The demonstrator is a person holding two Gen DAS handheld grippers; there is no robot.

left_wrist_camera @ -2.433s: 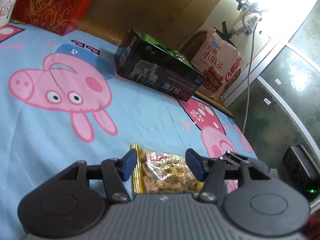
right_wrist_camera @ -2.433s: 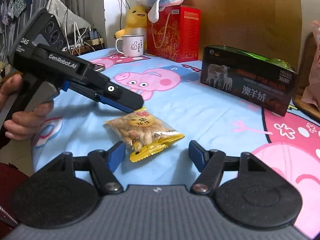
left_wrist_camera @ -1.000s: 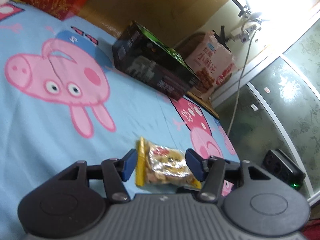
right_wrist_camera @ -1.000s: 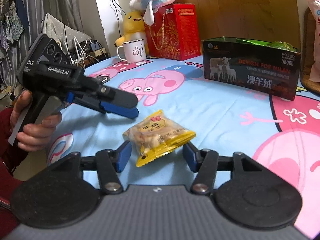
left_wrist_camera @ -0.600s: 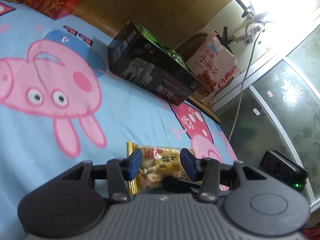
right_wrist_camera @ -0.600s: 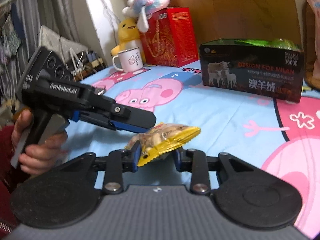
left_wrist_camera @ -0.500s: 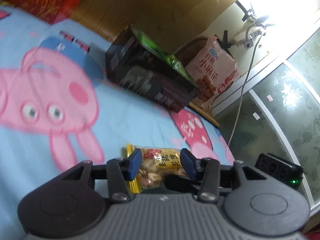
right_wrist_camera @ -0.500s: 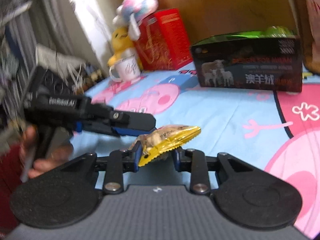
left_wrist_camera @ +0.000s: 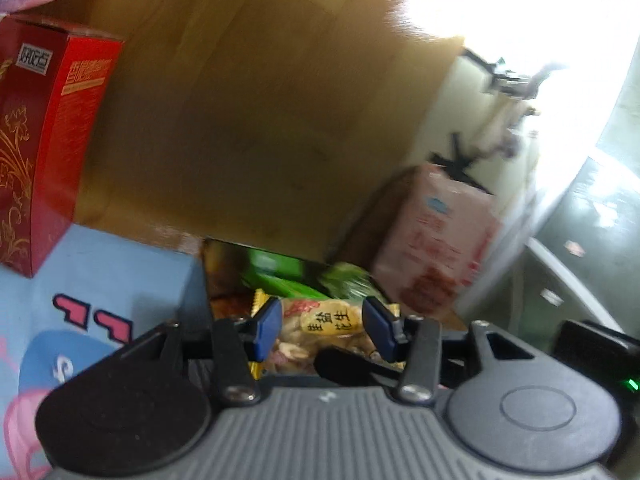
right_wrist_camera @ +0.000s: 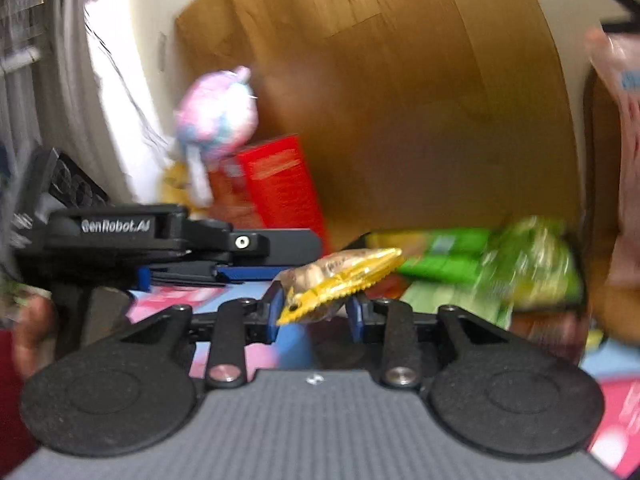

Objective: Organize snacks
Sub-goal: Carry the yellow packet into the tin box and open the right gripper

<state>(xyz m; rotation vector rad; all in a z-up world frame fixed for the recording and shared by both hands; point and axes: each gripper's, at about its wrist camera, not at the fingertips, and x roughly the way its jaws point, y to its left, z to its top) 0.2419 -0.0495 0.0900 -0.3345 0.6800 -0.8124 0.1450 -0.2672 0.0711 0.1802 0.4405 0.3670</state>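
Between the blue pads of the right gripper sits the peanut packet, pinched at its yellow crimped end and now lifted clear of the blue cartoon cloth — 2.4 s ago it lay flat on that cloth with both sets of jaws spread around it. The left gripper has risen with it; its jaws sit at either side of the packet's far end, but whether they press it cannot be told. Both views have swung from the cloth toward the dark box, which was well apart before and is now just ahead. That box is open at the top and holds green snack bags. Beside it a pink snack bag stands upright, and a red carton stands off to the left.
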